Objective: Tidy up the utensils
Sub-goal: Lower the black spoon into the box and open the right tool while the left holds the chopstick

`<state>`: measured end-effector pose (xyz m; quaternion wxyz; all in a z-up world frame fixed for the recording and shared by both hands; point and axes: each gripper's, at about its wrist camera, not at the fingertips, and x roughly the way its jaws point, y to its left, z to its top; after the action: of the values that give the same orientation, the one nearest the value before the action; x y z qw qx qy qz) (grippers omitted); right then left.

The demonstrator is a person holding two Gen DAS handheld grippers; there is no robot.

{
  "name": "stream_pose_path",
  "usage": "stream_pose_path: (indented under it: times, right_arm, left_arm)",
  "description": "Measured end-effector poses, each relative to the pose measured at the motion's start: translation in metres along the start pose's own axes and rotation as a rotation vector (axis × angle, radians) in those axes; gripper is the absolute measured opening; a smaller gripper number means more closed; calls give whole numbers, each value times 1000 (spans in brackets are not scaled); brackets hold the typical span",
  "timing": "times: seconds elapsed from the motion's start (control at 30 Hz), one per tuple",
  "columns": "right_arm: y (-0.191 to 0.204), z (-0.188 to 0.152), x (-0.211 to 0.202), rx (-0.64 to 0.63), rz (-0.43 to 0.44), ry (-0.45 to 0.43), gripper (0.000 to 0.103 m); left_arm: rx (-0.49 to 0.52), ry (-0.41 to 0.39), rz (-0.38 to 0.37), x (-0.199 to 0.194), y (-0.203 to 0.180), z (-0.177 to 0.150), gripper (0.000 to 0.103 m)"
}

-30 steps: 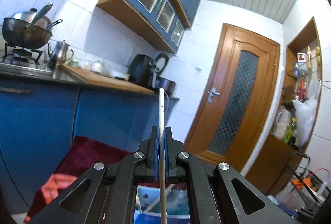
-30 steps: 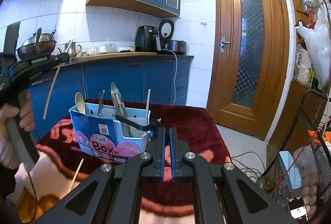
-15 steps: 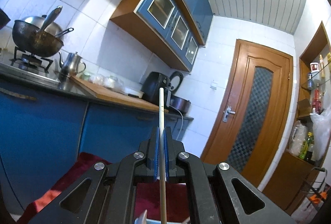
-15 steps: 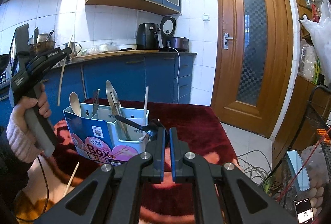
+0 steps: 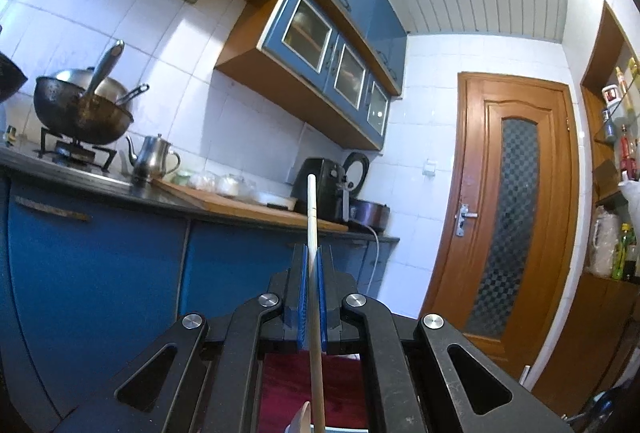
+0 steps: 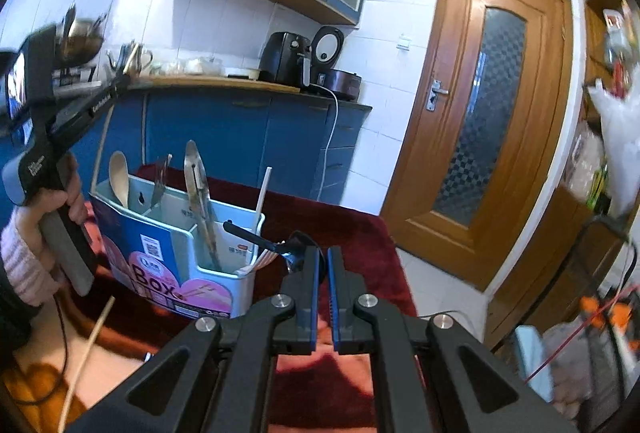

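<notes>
My left gripper (image 5: 311, 253) is shut on a pale wooden chopstick (image 5: 312, 217) that stands upright between its blue pads. In the right wrist view the left gripper (image 6: 120, 83) holds that chopstick (image 6: 103, 137) above the left end of a light blue utensil box (image 6: 180, 253). The box holds a wooden spoon (image 6: 119, 179), a fork, metal tongs (image 6: 198, 189), a white stick and a black ladle (image 6: 264, 243). My right gripper (image 6: 322, 257) is shut with nothing in it, just right of the box. Another chopstick (image 6: 90, 345) lies on the cloth.
A dark red cloth (image 6: 352, 229) covers the table. Blue cabinets and a counter with a kettle (image 5: 152, 159), a wok (image 5: 82, 111) and an air fryer (image 6: 286, 59) stand behind. A wooden door (image 6: 480, 121) is at the right.
My left gripper has tilted upward and risen with the chopstick; the box has dropped out of its view. My right gripper has tilted and shifted a little towards the box.
</notes>
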<state>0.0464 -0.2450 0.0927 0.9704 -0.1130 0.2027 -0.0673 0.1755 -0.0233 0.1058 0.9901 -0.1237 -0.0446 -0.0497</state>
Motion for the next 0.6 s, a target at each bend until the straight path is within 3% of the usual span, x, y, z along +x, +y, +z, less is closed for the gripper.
stream_pose_path:
  times: [0.43, 0.6]
  right_arm:
    - [62, 26, 25, -469, -56, 75, 5]
    - [81, 32, 34, -486, -1, 74, 6]
  left_arm:
    - [-106, 6, -28, 0, 21, 8, 4]
    - [-156, 44, -39, 5, 32, 7, 4]
